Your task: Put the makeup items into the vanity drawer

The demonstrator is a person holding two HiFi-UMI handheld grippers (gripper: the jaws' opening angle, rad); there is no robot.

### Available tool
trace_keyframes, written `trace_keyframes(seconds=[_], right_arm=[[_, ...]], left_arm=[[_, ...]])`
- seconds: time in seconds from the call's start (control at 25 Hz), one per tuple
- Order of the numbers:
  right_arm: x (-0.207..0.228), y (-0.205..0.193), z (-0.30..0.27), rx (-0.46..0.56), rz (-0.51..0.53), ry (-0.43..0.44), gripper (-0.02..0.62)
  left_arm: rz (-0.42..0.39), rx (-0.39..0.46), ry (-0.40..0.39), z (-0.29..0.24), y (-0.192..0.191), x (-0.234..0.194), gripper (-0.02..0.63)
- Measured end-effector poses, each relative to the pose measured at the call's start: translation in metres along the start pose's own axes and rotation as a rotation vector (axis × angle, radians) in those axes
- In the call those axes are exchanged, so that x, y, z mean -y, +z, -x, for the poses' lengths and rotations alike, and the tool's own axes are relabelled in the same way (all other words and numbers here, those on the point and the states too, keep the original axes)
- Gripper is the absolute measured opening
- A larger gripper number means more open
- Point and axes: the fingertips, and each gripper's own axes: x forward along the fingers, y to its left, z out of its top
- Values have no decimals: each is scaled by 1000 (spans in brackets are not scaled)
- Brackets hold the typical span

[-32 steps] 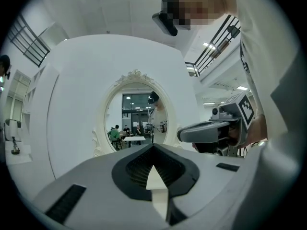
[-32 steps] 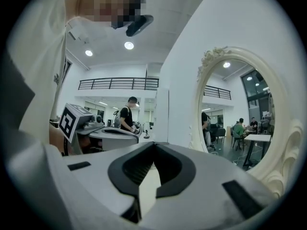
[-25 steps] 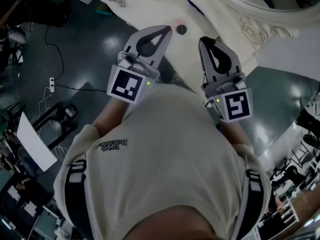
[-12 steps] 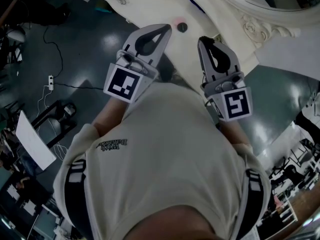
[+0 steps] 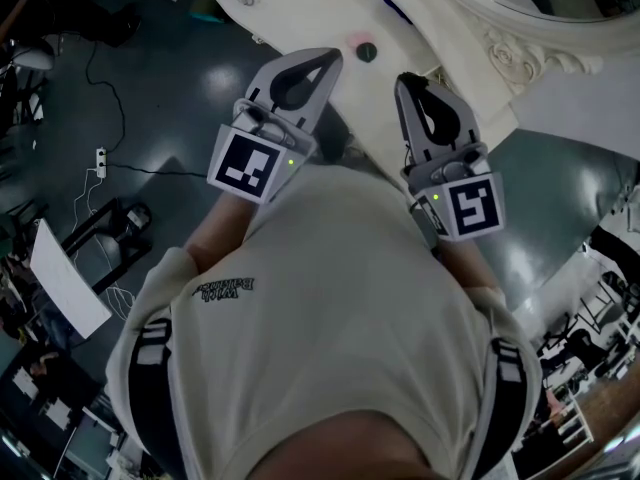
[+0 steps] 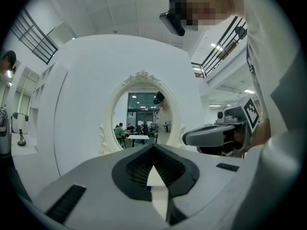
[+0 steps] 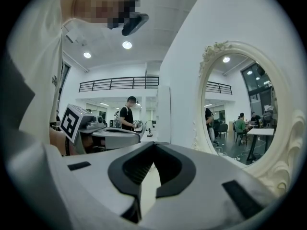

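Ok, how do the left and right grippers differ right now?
The left gripper slants up-right in the head view, the right gripper up-left. The left gripper's camera faces the mirror head-on; the right gripper's has it off to one side. Both are shut and empty.

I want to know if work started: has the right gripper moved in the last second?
No. The right gripper stays where it was, shut, just right of the dark round item on the vanity top.
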Motion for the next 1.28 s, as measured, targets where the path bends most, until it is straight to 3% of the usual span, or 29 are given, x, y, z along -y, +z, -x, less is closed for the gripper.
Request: trace_keyframes(seconds=[0.36, 0.64, 0.84, 1.04, 1.28], right_arm=[[-1, -5, -5, -21, -2, 4, 5], [15, -27, -30, -106, 0, 1, 5], [35, -66, -60, -215, 13, -1, 20], [48, -104, -94, -318, 85, 33, 46], [61, -169, -123, -457, 43, 42, 57]], left_arm=[[17, -44, 23, 3, -9, -6, 14], [20, -70, 37, -7, -28, -26, 13], [31, -135, 45, -23, -63, -46, 14], [103, -188, 38, -41, -95, -62, 14], [114, -257, 26, -67, -139, -78, 14]])
